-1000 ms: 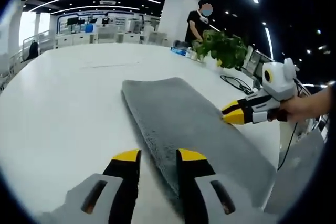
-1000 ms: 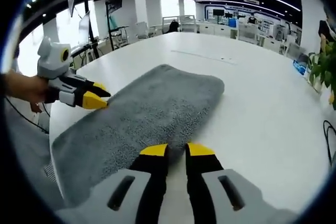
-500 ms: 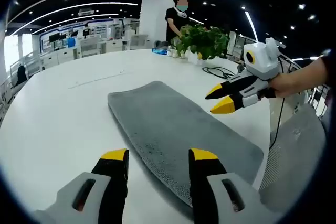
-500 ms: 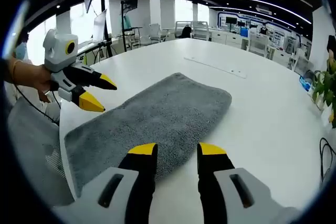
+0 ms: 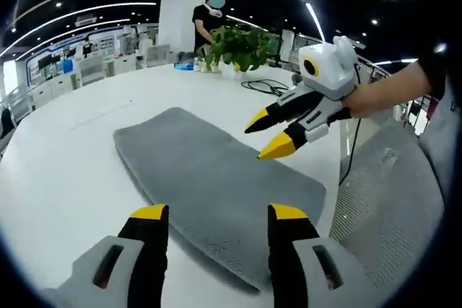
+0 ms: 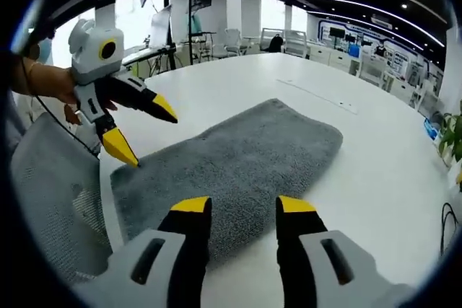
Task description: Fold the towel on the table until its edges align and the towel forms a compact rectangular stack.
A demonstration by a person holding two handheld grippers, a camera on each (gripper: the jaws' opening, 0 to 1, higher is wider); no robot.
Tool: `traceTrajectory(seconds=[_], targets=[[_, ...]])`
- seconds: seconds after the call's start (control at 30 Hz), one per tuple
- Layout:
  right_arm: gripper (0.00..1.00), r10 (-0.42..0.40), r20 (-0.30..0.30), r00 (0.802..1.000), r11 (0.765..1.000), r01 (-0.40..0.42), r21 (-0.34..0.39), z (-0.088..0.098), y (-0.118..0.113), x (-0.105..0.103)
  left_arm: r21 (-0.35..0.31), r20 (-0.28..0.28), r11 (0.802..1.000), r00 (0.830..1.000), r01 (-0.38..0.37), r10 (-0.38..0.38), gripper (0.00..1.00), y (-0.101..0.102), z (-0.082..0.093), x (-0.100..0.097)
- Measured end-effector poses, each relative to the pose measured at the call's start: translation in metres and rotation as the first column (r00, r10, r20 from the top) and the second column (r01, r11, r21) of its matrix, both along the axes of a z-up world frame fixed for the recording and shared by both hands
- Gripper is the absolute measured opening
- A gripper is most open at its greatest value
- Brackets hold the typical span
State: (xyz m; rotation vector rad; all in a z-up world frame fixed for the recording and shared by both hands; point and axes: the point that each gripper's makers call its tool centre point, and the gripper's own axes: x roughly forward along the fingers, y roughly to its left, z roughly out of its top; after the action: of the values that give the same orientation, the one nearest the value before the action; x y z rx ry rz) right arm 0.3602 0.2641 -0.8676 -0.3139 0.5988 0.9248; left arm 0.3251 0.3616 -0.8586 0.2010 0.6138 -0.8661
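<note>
The grey towel (image 5: 209,178) lies flat on the white table (image 5: 58,178) as a long folded strip, while the left gripper (image 5: 219,212) and right gripper (image 6: 244,205) hover above it, jaws spread wide and empty, so at least one crosswise fold seems left.

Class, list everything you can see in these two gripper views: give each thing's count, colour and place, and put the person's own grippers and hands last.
towel: one, grey, lying flat in a long folded strip on the table
table: one, white, under the towel
potted plant: one, green, at the table's far edge
cable: one, black, on the table near the plant
mesh chair back: one, grey, beside the table near the towel's end
standing person: one, dark top, behind the plant
left gripper: one, grey with yellow tips, open, above the towel's near end
right gripper: one, grey with yellow tips, open, above the towel
hands: two, each holding a gripper
</note>
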Motion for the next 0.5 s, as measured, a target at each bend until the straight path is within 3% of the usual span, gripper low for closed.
traceTrajectory(seconds=[0.1,0.17,0.5], targets=[[0.37,0.021,-0.008,1.0,1.0,-0.021,-0.009,-0.001,0.002,-0.009,0.049,-0.042,0.998,0.999,0.034,-0.032,0.59,0.001,-0.012,-0.012],[0.37,0.029,-0.017,0.999,1.0,-0.029,-0.011,-0.003,0.002,-0.013,0.075,-0.041,0.996,0.998,0.051,-0.048,0.59,0.001,-0.017,-0.017],[0.44,0.062,-0.064,0.996,0.998,-0.063,-0.013,-0.012,0.003,-0.037,0.118,-0.076,0.982,0.987,0.15,-0.142,0.6,-0.007,-0.026,-0.045]])
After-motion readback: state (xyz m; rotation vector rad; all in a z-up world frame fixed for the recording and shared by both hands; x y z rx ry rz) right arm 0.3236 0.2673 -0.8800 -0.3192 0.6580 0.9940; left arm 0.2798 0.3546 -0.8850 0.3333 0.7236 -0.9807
